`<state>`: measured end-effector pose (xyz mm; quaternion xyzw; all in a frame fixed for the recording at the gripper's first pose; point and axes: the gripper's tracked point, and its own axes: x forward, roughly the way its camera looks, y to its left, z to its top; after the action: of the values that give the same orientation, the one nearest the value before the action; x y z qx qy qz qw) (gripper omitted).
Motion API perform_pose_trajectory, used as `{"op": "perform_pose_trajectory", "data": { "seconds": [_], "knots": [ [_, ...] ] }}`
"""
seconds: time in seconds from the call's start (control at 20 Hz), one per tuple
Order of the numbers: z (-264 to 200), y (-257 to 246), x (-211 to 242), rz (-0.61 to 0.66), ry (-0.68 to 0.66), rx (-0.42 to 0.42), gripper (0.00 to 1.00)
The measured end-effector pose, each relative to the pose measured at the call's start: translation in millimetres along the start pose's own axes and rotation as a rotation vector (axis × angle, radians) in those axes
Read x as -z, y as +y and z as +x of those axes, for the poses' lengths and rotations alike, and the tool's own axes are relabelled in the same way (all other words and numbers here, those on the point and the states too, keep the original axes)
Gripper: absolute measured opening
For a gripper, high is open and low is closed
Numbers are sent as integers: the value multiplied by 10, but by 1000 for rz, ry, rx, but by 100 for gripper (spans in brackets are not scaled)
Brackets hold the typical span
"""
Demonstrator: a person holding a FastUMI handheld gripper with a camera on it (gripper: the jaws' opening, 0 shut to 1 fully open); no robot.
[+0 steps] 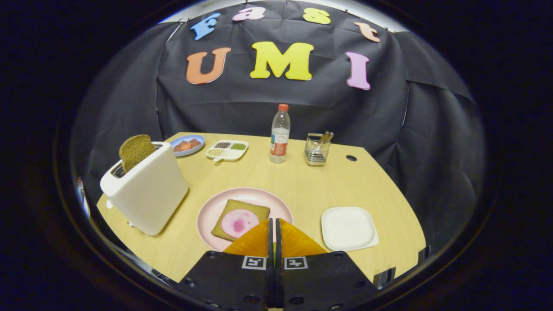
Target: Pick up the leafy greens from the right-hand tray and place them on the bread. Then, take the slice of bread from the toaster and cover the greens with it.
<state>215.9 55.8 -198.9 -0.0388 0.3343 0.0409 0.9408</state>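
White and bare of greens, the right-hand tray (349,228) lies just right of the clenched, empty hand-held gripper (273,229), whose fingers overlap the plated bread (240,218).

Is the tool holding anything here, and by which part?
Cannot be told. The tool has its fingers closed together over the pink plate; anything thin pinched between them would be hidden.

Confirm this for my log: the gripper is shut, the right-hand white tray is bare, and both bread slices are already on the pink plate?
One point is wrong. In the gripper view, only one bread slice lies on the pink plate; the other slice stands in the toaster. The gripper is shut and the white tray bare.
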Motion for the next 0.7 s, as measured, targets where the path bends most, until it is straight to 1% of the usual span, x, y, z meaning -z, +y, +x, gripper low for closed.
{"op": "perform_pose_trajectory", "data": {
  "seconds": [0.05,0.1,0.2,0.4,0.5,0.6,0.7],
  "knots": [
    [12,-33,99,14,15,2,2],
    [19,-48,201,29,28,-1,9],
    [70,-86,397,40,62,-2,42],
    [116,-108,715,15,104,-1,78],
    [175,-99,872,1,132,-7,94],
    [193,-74,1011,-11,162,-16,98],
    [262,-59,1111,-18,184,-24,98]
  ]
}}
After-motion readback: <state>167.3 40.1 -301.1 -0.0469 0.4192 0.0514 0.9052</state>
